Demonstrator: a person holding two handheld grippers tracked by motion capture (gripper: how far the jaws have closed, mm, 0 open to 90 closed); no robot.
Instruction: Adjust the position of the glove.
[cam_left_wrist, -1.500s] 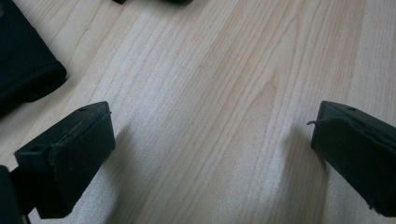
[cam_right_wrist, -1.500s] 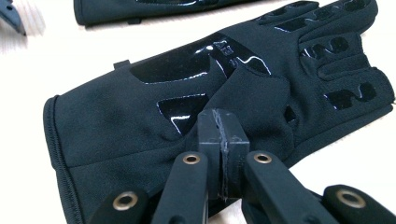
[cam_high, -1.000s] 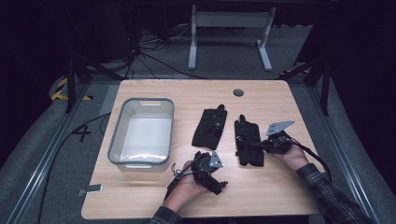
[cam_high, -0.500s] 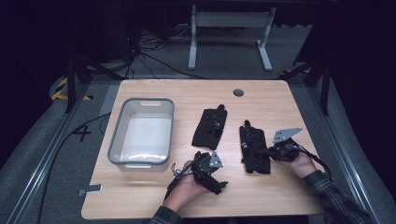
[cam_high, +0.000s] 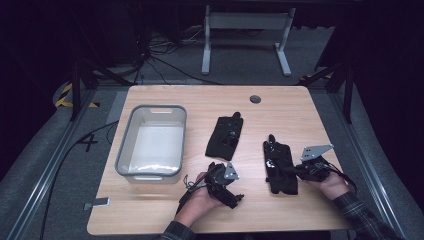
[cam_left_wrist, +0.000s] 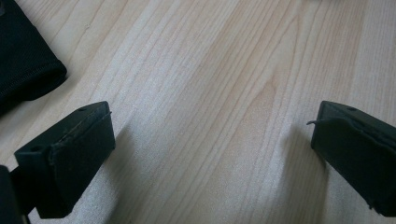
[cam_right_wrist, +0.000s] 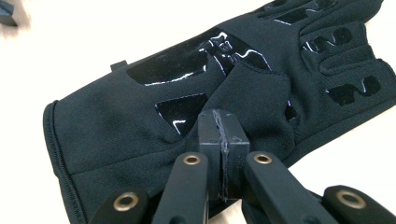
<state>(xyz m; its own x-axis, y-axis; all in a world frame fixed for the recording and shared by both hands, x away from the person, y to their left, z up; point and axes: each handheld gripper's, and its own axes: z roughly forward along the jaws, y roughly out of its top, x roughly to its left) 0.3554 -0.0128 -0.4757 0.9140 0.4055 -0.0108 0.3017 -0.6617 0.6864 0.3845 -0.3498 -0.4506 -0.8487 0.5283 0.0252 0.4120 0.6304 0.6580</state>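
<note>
Right gripper (cam_right_wrist: 219, 140) jaws pinch the near glove (cam_high: 281, 167); left gripper (cam_left_wrist: 210, 154) jaws gape over bare tabletop (cam_high: 280, 105). Second glove (cam_high: 226, 137) at twelve o'clock, bin (cam_high: 122, 155) at ten.

A light wooden table (cam_high: 200, 100) sits in the middle of the frame, with a small round hole (cam_high: 255, 99) near its top edge. On the grey floor (cam_high: 45, 165) behind it stand a white metal frame (cam_high: 245, 22) at the top and black cables (cam_high: 160, 60) in the upper left. Yellow and black tape (cam_high: 67, 95) lies at the left.
</note>
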